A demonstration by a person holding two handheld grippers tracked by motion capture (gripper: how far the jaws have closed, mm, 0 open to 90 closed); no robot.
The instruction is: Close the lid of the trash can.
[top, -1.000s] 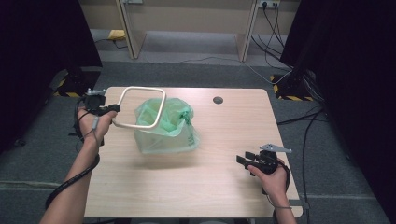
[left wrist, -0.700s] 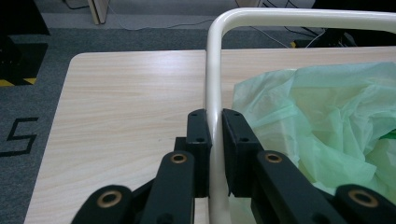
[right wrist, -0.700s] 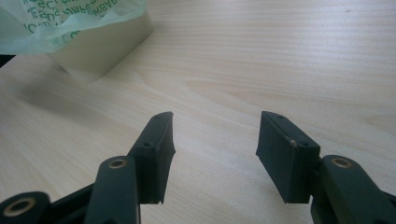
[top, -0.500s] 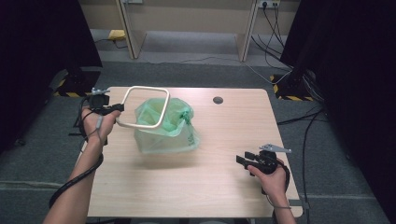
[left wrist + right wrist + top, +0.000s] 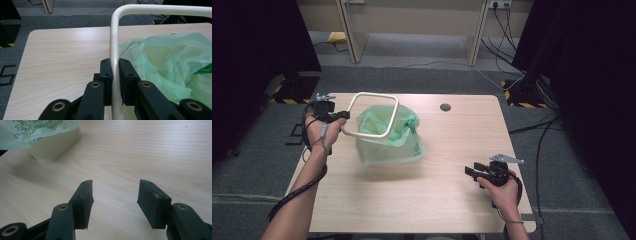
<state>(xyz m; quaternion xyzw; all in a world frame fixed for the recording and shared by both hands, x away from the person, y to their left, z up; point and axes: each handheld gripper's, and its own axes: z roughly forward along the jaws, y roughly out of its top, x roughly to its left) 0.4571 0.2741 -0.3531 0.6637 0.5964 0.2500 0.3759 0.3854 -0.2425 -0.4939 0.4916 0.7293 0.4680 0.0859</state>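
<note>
Right now your left gripper (image 5: 114, 75) is clamped on the cream frame (image 5: 114, 37) ringing the green bag (image 5: 387, 136) on the bin, held above the table (image 5: 452, 200) at its left-centre, while your right gripper (image 5: 115, 200) rests wide open and empty near the right edge

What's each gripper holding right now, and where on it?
Left gripper is shut on the cream frame, clamping a straight side bar. Right gripper is open, holding nothing.
</note>
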